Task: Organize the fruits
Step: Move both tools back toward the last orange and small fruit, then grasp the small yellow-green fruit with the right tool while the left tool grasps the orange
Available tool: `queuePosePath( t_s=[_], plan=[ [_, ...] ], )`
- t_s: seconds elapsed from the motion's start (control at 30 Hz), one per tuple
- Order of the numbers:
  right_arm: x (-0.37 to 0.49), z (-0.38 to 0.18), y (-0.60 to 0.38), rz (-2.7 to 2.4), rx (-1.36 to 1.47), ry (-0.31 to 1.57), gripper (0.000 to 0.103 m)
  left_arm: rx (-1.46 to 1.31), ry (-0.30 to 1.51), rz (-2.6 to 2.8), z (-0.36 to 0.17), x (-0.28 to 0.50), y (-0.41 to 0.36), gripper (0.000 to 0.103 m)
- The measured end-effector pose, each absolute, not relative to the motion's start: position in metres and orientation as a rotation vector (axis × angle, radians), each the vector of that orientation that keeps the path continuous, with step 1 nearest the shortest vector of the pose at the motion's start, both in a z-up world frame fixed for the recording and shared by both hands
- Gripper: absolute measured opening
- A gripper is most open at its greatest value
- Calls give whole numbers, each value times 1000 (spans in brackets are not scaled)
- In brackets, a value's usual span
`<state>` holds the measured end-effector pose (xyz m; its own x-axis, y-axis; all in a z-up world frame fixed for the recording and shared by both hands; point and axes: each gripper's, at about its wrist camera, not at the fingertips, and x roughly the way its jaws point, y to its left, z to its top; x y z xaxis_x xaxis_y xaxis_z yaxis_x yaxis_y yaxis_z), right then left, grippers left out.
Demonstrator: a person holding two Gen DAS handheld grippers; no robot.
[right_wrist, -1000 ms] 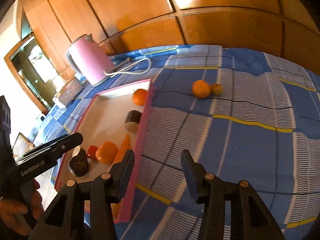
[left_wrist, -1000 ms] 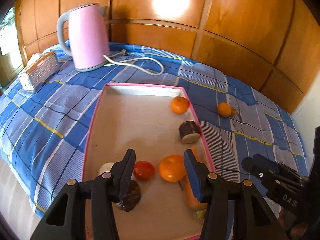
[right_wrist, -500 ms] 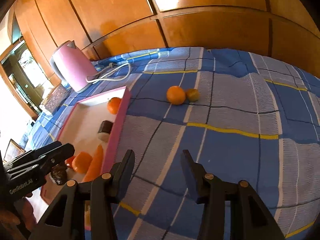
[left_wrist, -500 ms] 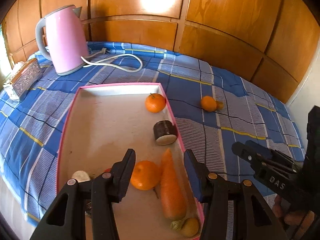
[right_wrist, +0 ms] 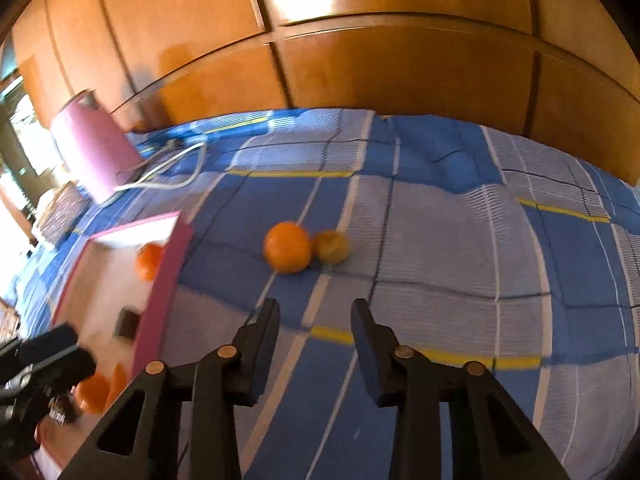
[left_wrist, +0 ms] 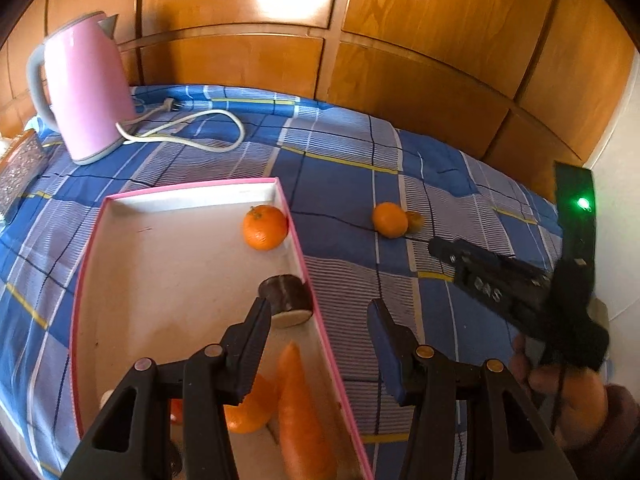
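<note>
A pink-rimmed tray [left_wrist: 182, 194] lies on the blue plaid cloth. It holds an orange [left_wrist: 265, 227], a dark cut piece [left_wrist: 286, 300], a carrot [left_wrist: 302, 412] and another orange [left_wrist: 250, 410]. An orange [left_wrist: 390, 219] and a small yellowish fruit [left_wrist: 415, 222] lie loose on the cloth right of the tray; they also show in the right wrist view, the orange [right_wrist: 287, 252] and the yellowish fruit [right_wrist: 331, 247]. My left gripper [left_wrist: 318, 312] is open and empty over the tray's right rim. My right gripper [right_wrist: 313, 314] is open and empty, just short of the loose fruits.
A pink kettle [left_wrist: 86, 88] with a white cord [left_wrist: 192, 136] stands at the back left, beside a patterned box [left_wrist: 18, 168]. Wooden panels [left_wrist: 400, 40] close off the back. The right gripper also shows in the left wrist view [left_wrist: 500, 280].
Both grippers have moved right and forward. The loose orange and yellowish fruit are now closer to and centred ahead of the right gripper. The left gripper shifted from mid-tray to its right rim.
</note>
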<state>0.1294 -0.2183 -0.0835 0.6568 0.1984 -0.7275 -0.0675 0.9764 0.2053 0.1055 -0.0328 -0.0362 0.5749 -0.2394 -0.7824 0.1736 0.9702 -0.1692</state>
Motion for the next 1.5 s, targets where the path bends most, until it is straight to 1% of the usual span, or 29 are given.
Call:
queuePosePath(
  t_s=[0.07,0.33,0.43,0.47,0.5,0.7,1.0,1.13,1.4,1.43,1.47,1.5],
  plan=[
    [141,-86,-222,141,163,846,31,-78,935,-251,-38,111,-36,51],
    [176,-93,-214,174,114,852,31,-73,963,-273,-47,130,-51,51],
    [186,-101,-210,197,105,882,31,-74,971,-281,-48,139,-56,51],
    [187,-104,-210,201,102,890,30,-74,972,-286,-48,142,-58,51],
    [188,-107,-209,202,103,895,25,-72,972,-287,-48,144,-59,51],
    [175,-106,-223,164,127,873,25,-81,990,-323,-49,161,-73,51],
    [147,-107,-257,59,139,895,25,-81,1040,-344,-60,194,-105,51],
    [141,-109,-263,57,142,866,26,-73,1036,-331,-63,207,-119,58],
    [140,-109,-263,66,150,866,26,-95,1074,-280,-75,234,-127,58],
    [139,-110,-264,67,150,866,26,-97,1078,-277,-77,237,-128,58],
    [139,-110,-263,67,149,864,26,-89,1081,-267,-80,240,-130,53],
    [138,-110,-263,68,147,863,26,-87,1091,-263,-84,242,-131,44]
  ],
)
